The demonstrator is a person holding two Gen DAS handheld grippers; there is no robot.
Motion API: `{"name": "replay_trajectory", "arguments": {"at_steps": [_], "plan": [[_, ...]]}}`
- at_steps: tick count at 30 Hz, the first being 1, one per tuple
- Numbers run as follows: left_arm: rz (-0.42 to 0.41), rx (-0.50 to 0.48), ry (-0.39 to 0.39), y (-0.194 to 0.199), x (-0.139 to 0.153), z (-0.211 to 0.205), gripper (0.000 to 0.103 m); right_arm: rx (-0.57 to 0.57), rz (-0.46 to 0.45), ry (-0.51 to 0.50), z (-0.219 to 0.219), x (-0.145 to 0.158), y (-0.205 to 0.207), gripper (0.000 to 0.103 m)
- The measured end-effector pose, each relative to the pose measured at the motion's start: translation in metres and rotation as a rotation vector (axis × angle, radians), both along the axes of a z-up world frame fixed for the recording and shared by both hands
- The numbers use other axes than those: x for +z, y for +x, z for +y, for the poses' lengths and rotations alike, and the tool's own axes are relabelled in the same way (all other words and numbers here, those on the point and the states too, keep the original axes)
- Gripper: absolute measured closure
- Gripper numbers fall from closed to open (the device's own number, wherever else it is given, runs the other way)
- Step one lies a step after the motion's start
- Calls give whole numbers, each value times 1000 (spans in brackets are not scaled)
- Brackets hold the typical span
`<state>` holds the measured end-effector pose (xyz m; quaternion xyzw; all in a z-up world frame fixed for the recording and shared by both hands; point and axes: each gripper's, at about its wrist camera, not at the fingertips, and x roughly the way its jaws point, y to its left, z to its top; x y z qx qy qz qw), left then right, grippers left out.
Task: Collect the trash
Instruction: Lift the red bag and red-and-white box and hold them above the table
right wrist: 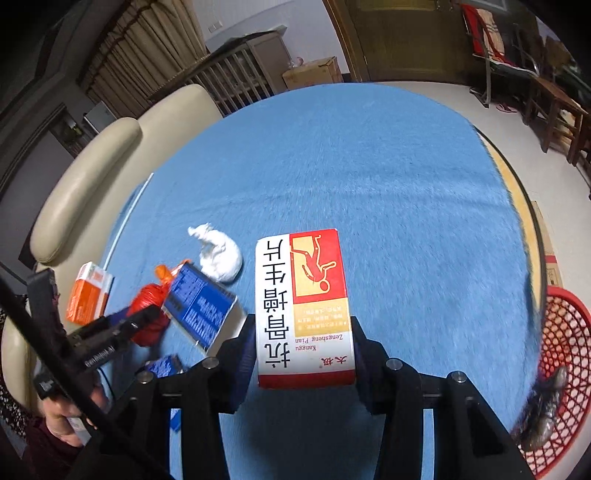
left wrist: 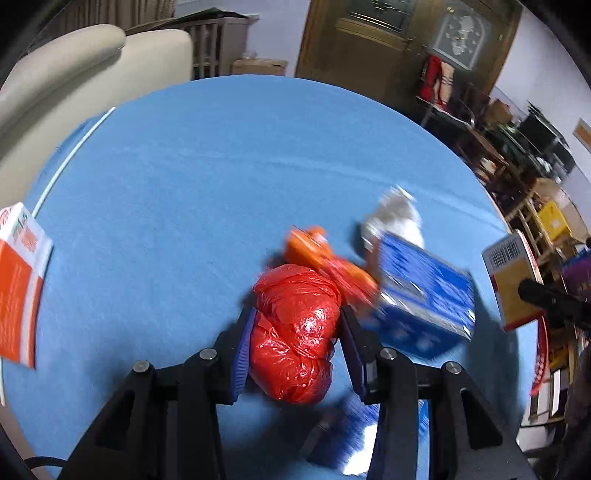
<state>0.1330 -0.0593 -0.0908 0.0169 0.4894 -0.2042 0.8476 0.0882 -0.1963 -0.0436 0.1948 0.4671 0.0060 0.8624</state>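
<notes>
A cream sofa sits at ten o'clock, a wooden door at twelve, pale walls behind, wooden chairs at two.

Each black tool has angular arms, round silver screws, ribbed blue pads; white lettering marks one.

Glossy crinkled red plastic bag
</notes>
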Motion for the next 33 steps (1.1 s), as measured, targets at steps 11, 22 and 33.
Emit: {"name": "replay_trajectory", "arguments": {"at_steps": [11, 22, 33], "plan": [[-143, 37, -19, -59, 49, 13, 57, -40, -75, 41, -17, 18, -60, 54], [-334, 63, 92, -131, 104, -1, 57, -39, -120, 77, -8, 30, -105, 54], [-478, 117, 163, -175, 144, -10, 57, 9, -243, 55, 21, 80, -147, 54]]}}
